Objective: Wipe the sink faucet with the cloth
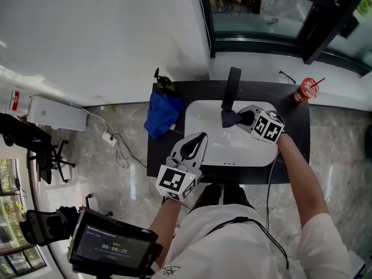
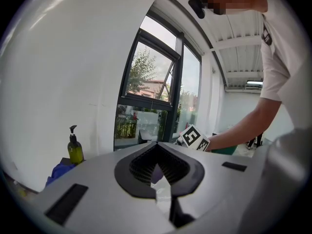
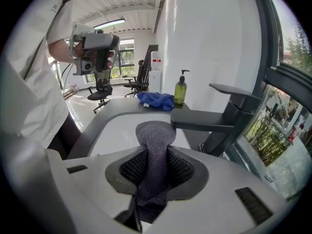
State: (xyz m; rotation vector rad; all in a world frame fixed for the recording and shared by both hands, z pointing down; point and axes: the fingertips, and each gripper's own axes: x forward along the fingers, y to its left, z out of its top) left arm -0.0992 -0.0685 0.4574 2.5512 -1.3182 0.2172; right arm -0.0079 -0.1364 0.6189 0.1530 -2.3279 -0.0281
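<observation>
Over the white sink (image 1: pixel 200 114), near the middle of the head view, the right gripper (image 1: pixel 243 120) had its jaws clamped on a grey cloth (image 1: pixel 228 118). A bunched end of the cloth stuck out past the jaw tips. It lay right by the lower part of the black faucet (image 1: pixel 231 89), though none of the views showed clearly whether the two touched. From the right gripper view, the faucet's flat spout reached across the frame just beyond the cloth, and its angled body stood to the right.

Lower left of centre in the head view, the left gripper (image 1: pixel 200 138) hung above the sink's near left rim. Its jaws were closed tip to tip, with nothing gripped between them. The left gripper view showed the same closed tips, with the right gripper's marker cube and the person's forearm (image 2: pixel 243 128) beyond them.

A dark counter (image 1: pixel 293 129) surrounded the sink. On its left end lay a crumpled blue cloth (image 1: pixel 160 114), and a green soap bottle (image 1: pixel 164 84) with a black pump stood just behind that cloth. A red cup (image 1: pixel 304 89) with a straw stood near the counter's far right corner. Along the top of the head view ran a dark-framed window (image 1: pixel 261 10). At the lower left, a small screen (image 1: pixel 113 247) showed a timer.
</observation>
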